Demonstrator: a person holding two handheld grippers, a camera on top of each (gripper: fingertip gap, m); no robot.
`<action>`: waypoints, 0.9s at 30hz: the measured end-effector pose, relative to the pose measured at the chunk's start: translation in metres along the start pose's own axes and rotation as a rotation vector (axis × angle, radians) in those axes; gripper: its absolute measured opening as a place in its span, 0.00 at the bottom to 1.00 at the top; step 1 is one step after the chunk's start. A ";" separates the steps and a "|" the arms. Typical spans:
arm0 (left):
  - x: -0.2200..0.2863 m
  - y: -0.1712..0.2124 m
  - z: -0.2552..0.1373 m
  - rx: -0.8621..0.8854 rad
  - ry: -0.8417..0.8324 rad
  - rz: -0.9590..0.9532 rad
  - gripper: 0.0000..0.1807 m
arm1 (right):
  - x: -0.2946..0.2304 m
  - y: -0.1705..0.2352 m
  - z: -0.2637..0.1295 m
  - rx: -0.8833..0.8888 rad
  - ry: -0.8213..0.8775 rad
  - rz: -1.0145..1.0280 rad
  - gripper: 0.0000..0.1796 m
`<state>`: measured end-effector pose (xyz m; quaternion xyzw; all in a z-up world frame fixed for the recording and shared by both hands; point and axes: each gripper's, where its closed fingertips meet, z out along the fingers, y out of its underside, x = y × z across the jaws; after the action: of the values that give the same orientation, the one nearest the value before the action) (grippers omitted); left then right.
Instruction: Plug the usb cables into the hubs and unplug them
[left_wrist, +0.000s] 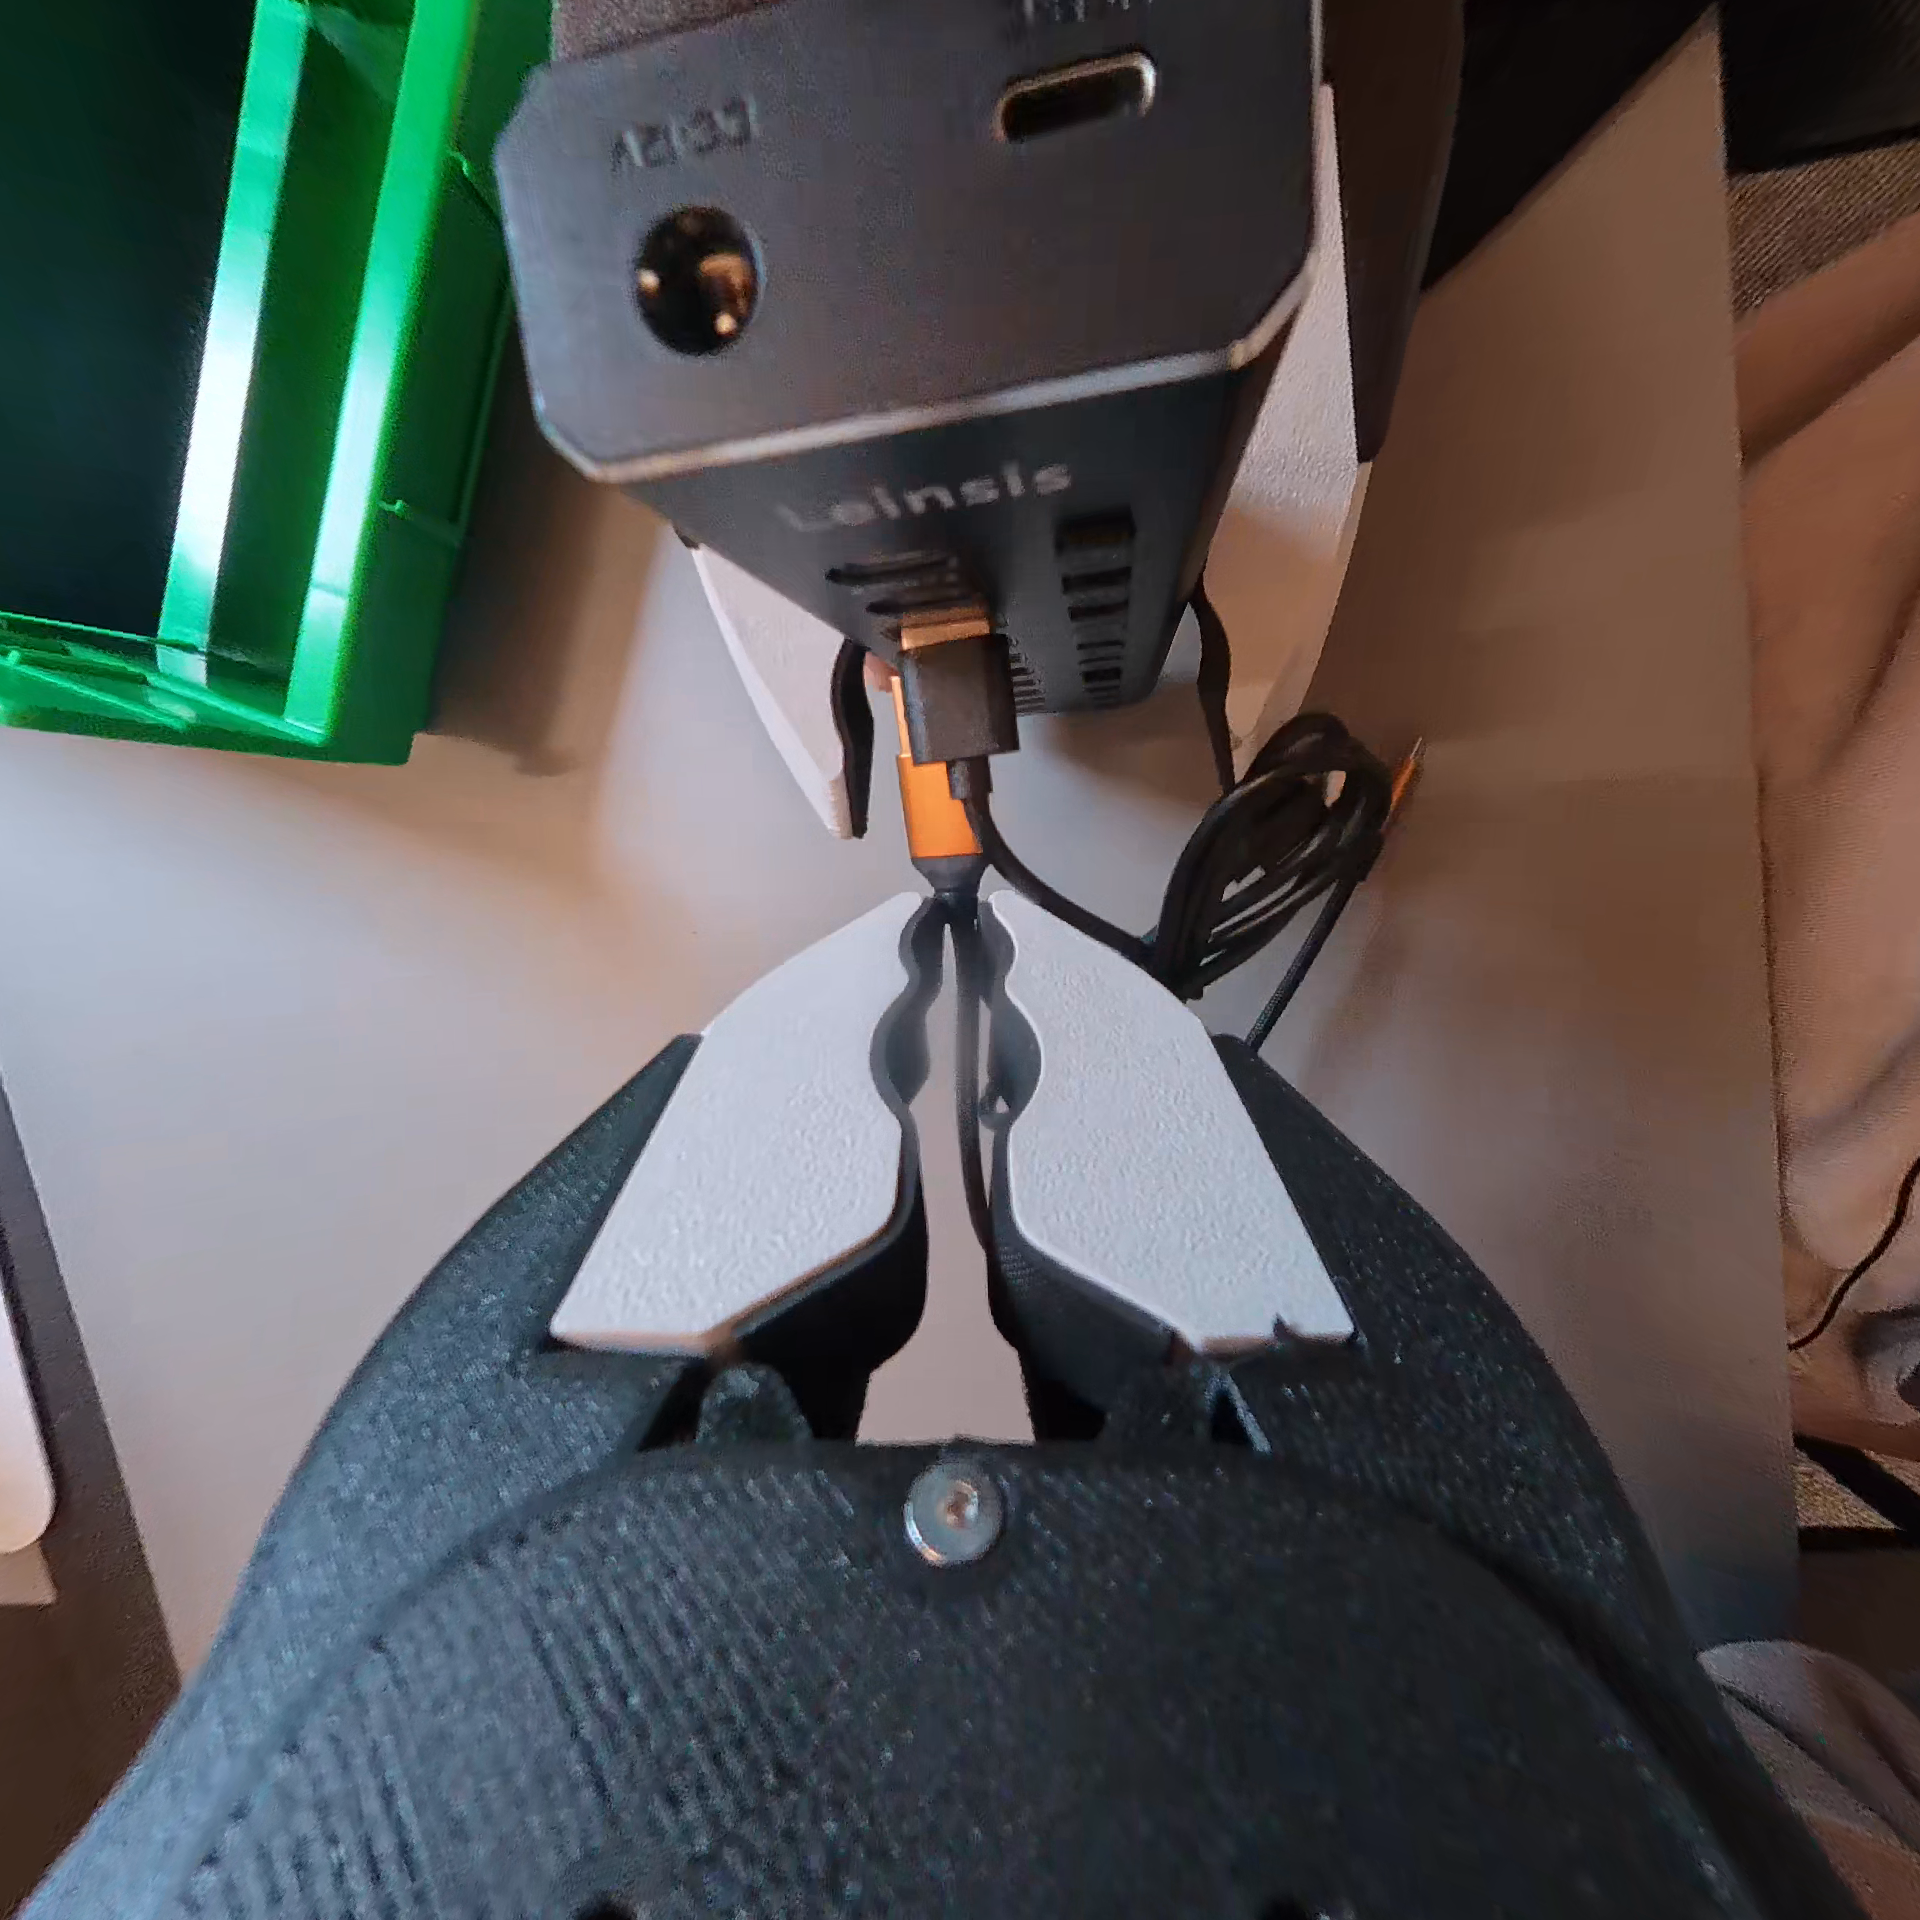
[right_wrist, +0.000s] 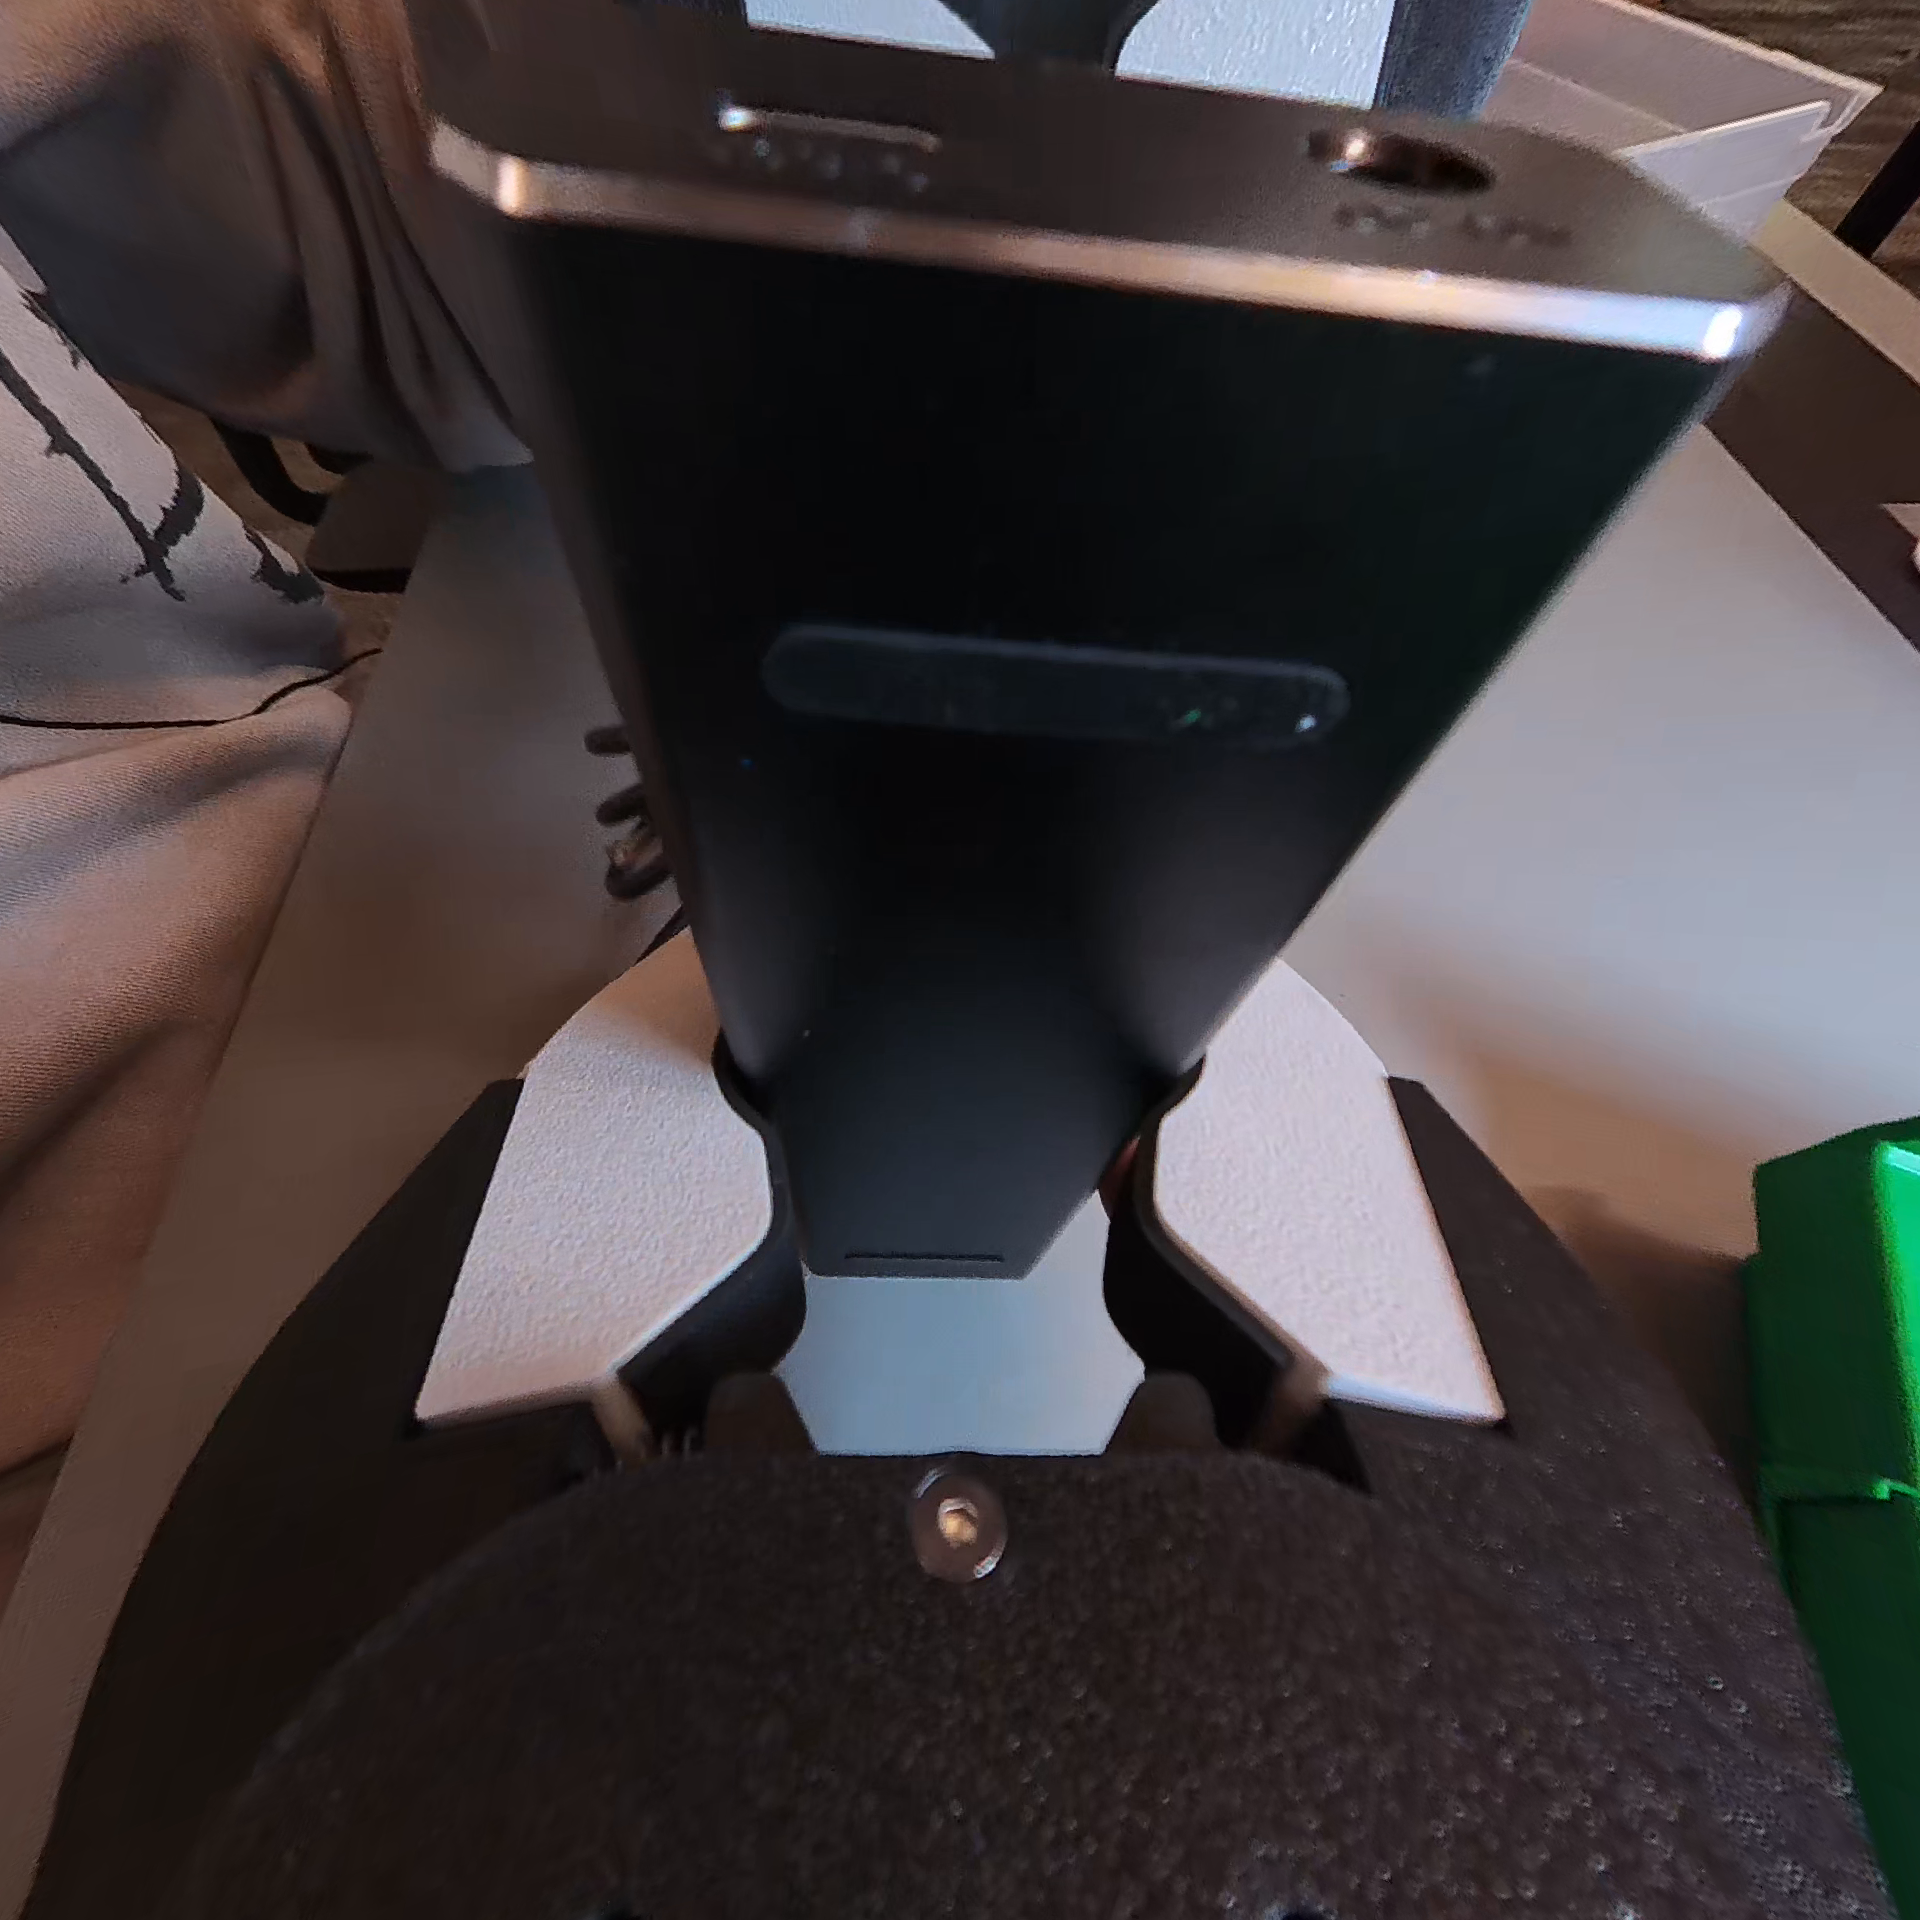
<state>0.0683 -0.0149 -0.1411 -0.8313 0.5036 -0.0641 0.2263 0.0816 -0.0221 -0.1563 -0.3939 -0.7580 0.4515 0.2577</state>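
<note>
A dark grey USB hub (left_wrist: 914, 312) is held in the air above the white table (left_wrist: 312, 987). My right gripper (right_wrist: 956, 1122) is shut on the hub's narrow end (right_wrist: 987, 520); its fingers (left_wrist: 852, 758) show at both sides of the hub in the left wrist view. A black USB plug (left_wrist: 956, 691) sits in a port on the hub's face. An orange-sleeved plug (left_wrist: 935, 816) stands right beside it; I cannot tell if it is seated. My left gripper (left_wrist: 956, 906) is shut on the black cable just behind the orange plug. The rest of the cable lies coiled (left_wrist: 1278, 842) on the table.
A green plastic bin (left_wrist: 260, 416) stands close to the hub's left; it also shows in the right wrist view (right_wrist: 1839, 1403). A person's clothing (right_wrist: 156, 831) lies along the table edge. A clear plastic box (right_wrist: 1714, 135) stands beyond the hub. Less than 4 cm separates the two grippers' tips.
</note>
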 end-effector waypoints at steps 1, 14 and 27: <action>0.000 0.001 0.001 -0.015 -0.010 0.005 0.04 | -0.001 0.000 0.001 -0.001 -0.004 0.001 0.40; 0.005 -0.013 -0.015 0.101 0.024 0.001 0.04 | 0.000 0.004 0.001 -0.007 -0.014 0.035 0.40; -0.001 -0.030 -0.026 0.283 0.053 -0.025 0.04 | -0.003 -0.003 -0.004 0.054 -0.042 0.073 0.40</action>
<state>0.0838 -0.0106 -0.1049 -0.7952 0.4850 -0.1592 0.3272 0.0850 -0.0236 -0.1517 -0.4047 -0.7359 0.4890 0.2358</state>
